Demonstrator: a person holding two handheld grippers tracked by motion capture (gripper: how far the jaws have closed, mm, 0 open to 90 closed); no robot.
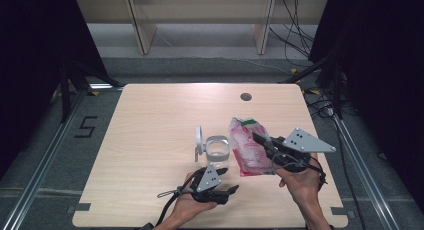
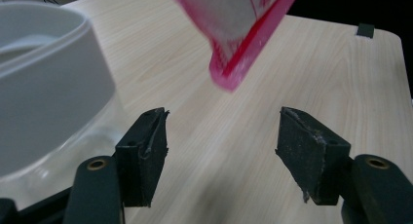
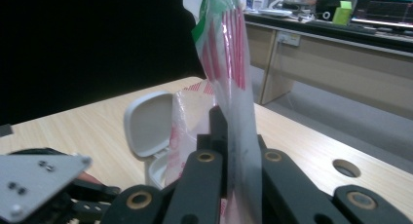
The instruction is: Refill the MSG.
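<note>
Pink-and-white plastic pouch (image 1: 248,147) hangs pinched in our right gripper (image 3: 229,136), jaws clamped on its film, just right of the clear container (image 1: 218,151) whose lid (image 1: 199,138) stands flipped open. Left gripper (image 2: 221,151) — jaws wide apart, holding nothing — sits close to the container's near side. Risk as we judge it: thin film could slip from the pinch, or the swinging pouch could knock the container — esp. w/ nobody steadying it.

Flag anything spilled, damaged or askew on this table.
Nothing spilled or broken. The right tool is shut on the pink bag, holding it tilted beside the open container, whose lid stands flipped up. The left tool is open and empty.
</note>
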